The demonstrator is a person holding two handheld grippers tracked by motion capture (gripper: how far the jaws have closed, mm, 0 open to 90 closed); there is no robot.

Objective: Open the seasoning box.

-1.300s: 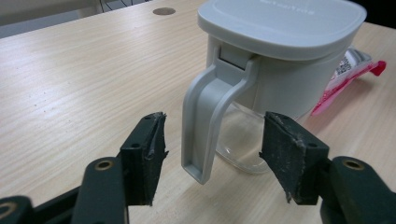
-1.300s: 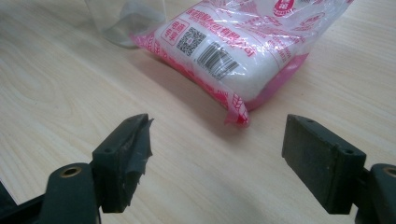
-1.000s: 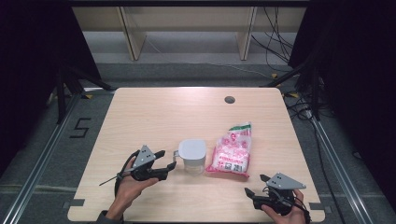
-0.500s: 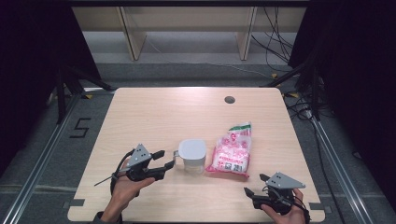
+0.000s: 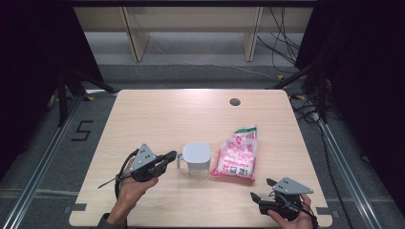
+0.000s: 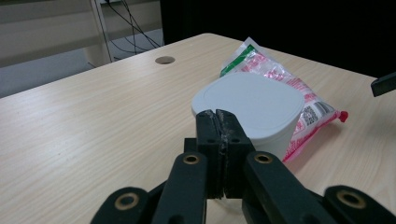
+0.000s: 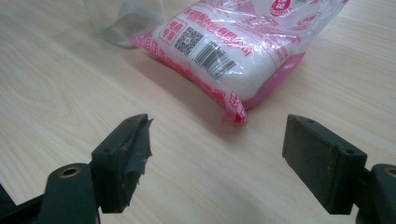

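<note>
A translucent cup with a white lid and a side handle stands near the table's front middle. Touching its right side lies a pink and white sealed bag. My left gripper is shut, its tips just left of the cup's handle. In the left gripper view the closed jaws point at the cup, with the bag behind it. My right gripper stands open at the front right, nothing between its fingers. The right gripper faces the bag's barcode end, a short way off it.
The light wooden table has a round cable hole at its back right. Shelving legs and loose cables sit on the floor beyond the far edge. Dark stands flank both sides of the table.
My left gripper has drawn back slightly to the left, away from the cup. The right gripper, cup and bag have not moved.
</note>
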